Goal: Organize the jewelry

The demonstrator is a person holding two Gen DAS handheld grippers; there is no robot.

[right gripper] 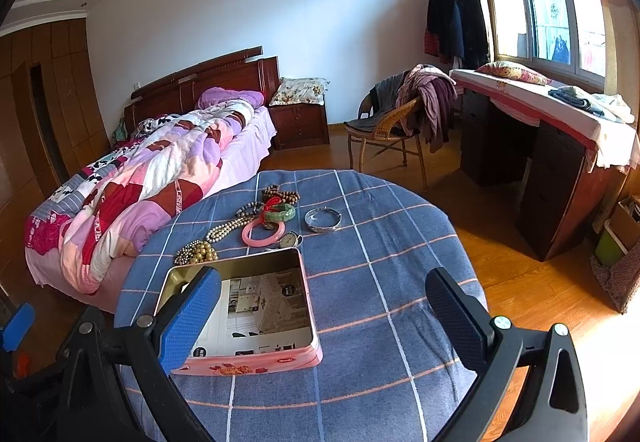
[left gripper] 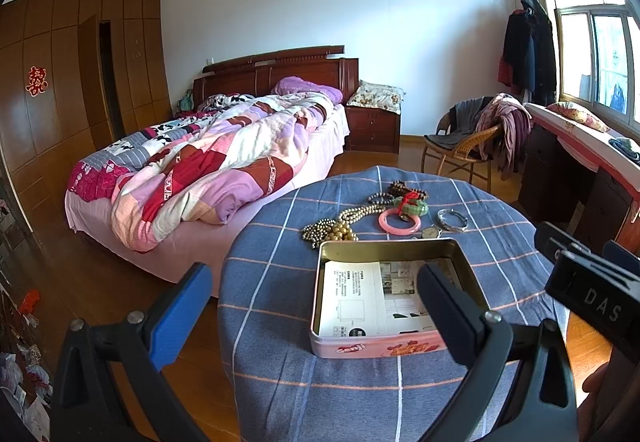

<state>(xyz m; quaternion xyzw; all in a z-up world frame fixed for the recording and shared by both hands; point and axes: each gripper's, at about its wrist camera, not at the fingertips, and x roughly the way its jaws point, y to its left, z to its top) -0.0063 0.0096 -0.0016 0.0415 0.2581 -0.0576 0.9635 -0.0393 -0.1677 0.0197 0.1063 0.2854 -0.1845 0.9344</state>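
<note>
Left tongs (left gripper: 316, 306): spread wide, holding nothing, poised above the near edge of the tabletop (left gripper: 280, 382).
Right tongs (right gripper: 324, 306): likewise spread and empty, over the near edge.
Tin (right gripper: 240, 356): open, lidless, at the near edge; printed paper lines its floor; no jewelry inside.
Jewelry: all beyond the tin toward the far edge. Bead necklaces (right gripper: 196, 252) lie heaped just past the tin's far left corner; pink ring (right gripper: 263, 232), small watch (right gripper: 289, 240), green bangle (right gripper: 280, 212), silver bangle (right gripper: 322, 220), dark bead bracelets (right gripper: 280, 196) behind.
Step in hand, judged: first pick not yet begun.
Advice: take 1 free piece, such as the silver bangle, by its rim; the strands will likely drag neighbours.
Obscured: the pink ring and green bangle overlap; strand count in the heap cannot be told; each view's tongs mask part of the tin.
</note>
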